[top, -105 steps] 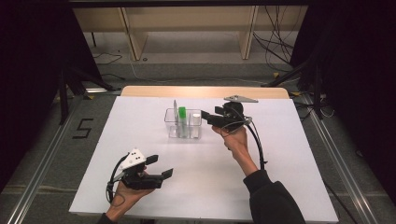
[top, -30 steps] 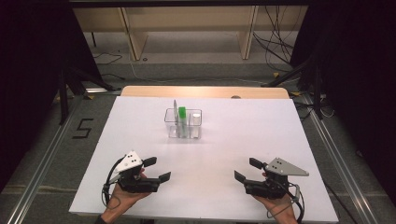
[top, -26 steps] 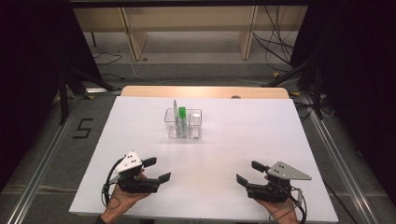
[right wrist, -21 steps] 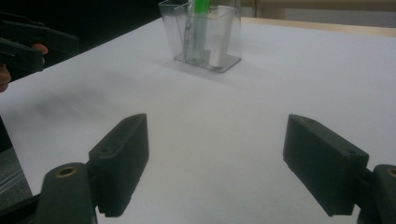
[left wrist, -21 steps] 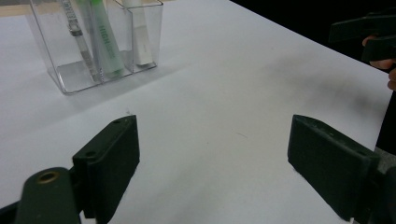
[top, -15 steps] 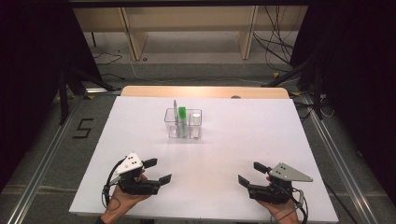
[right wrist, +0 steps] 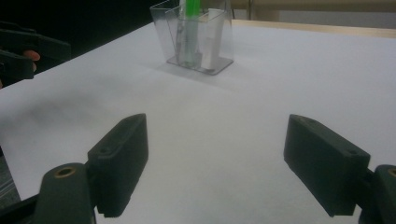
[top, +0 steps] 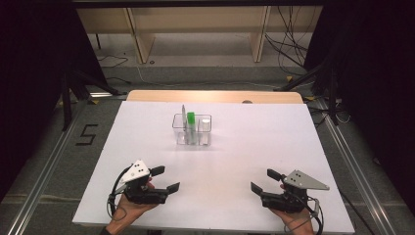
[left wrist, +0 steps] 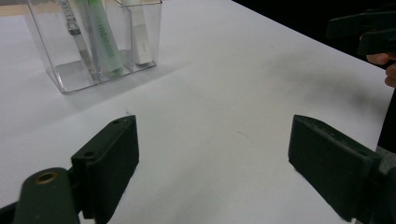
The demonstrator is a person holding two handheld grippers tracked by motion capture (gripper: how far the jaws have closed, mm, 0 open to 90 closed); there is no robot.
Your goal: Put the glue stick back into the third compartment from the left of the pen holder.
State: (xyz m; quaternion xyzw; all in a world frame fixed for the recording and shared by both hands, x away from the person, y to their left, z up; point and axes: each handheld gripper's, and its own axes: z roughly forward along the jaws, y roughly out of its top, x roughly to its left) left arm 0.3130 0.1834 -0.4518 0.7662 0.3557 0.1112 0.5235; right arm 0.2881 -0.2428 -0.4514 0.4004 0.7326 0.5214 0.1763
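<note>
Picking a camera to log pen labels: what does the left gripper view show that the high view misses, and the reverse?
Left gripper view: faint lettering on the green marker pen, close up. High view: both claws, left and right, open near the white table's front edge, plus the floor marking "5". Both: the clear plastic compartment holder with its pens.

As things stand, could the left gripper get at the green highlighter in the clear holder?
Probably yes: the left gripper is open, bare table lies between it and the clear holder, and the green highlighter sticks up above the rim.
</note>
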